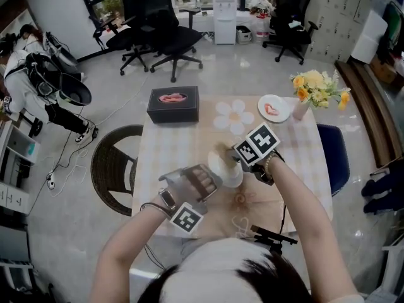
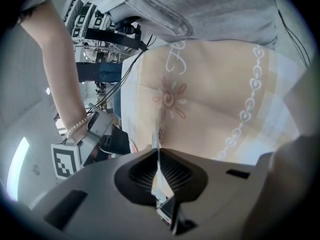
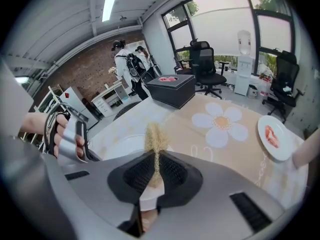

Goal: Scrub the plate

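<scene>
Left gripper (image 2: 159, 170) is clamped tight on the white plate (image 1: 228, 173). In its own view you only get the plate edge-on, a thin pale sliver pinched between the ribbed pads, so you can't really see the face of it. The head view shows it better: the plate is held up over the middle of the table (image 1: 170, 151), tilted toward the other gripper.

Right gripper (image 3: 154, 170) has its jaws closed on a tan, fuzzy scrubber (image 3: 155, 134), which sticks up out of the pads. The scrubber sits right at the plate's face, but from the head view the marker cube (image 1: 257, 142) and the wrist cover the spot, so I can't tell if it actually touches. In the right gripper view the plate is just a pale curve behind the scrubber, half hidden by the gripper's body.

Further back on the table there's a black box (image 1: 173, 105) with something pink on top, too small to make out. Toward the far right corner is a second small plate (image 3: 272, 136) with a pink bit on it, cut off at the frame edge in the right gripper view, beside some yellow flowers (image 1: 315, 87).
</scene>
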`<state>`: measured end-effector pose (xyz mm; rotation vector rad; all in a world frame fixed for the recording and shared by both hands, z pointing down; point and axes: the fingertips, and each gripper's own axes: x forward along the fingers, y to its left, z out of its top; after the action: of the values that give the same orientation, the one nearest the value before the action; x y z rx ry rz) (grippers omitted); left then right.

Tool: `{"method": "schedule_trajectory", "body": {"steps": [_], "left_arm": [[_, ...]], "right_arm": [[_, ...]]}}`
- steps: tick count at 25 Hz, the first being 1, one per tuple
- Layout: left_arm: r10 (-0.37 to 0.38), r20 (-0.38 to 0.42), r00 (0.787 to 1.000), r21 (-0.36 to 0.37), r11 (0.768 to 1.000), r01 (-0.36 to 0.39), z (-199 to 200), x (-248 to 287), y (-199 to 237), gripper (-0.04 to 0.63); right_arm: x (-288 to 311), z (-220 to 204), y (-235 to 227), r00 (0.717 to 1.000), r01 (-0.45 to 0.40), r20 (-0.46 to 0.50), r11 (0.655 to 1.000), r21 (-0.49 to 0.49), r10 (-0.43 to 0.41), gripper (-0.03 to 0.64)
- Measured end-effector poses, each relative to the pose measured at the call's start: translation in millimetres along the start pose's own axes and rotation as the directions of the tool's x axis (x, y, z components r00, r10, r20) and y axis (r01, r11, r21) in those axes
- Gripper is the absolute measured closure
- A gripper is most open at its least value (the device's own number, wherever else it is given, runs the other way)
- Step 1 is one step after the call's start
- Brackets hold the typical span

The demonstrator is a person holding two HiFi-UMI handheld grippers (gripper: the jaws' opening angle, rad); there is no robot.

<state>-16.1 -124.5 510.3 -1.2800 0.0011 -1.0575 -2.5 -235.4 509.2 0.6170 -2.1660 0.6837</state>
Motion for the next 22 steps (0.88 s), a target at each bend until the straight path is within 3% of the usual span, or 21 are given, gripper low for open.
{"method": "schedule_trajectory", "body": {"steps": [11,22], "left_arm": [[0.001,0.007,1.0,0.007,1.0,-0.001,1.1,-0.3,2.0,0.577],[0.005,0.017,1.0,0.029,1.0,-0.005,2.6,-0.8,2.7,0.578]], "right_arm": [[6.1,-15.7,-33.7,0.995,0.099,-0.018,0.994,0.035,-0.099,0.584],[14.0,-24.8,-48.0,0.984,0.175,-0.016,0.984,0.01,-0.175,0.584]]}}
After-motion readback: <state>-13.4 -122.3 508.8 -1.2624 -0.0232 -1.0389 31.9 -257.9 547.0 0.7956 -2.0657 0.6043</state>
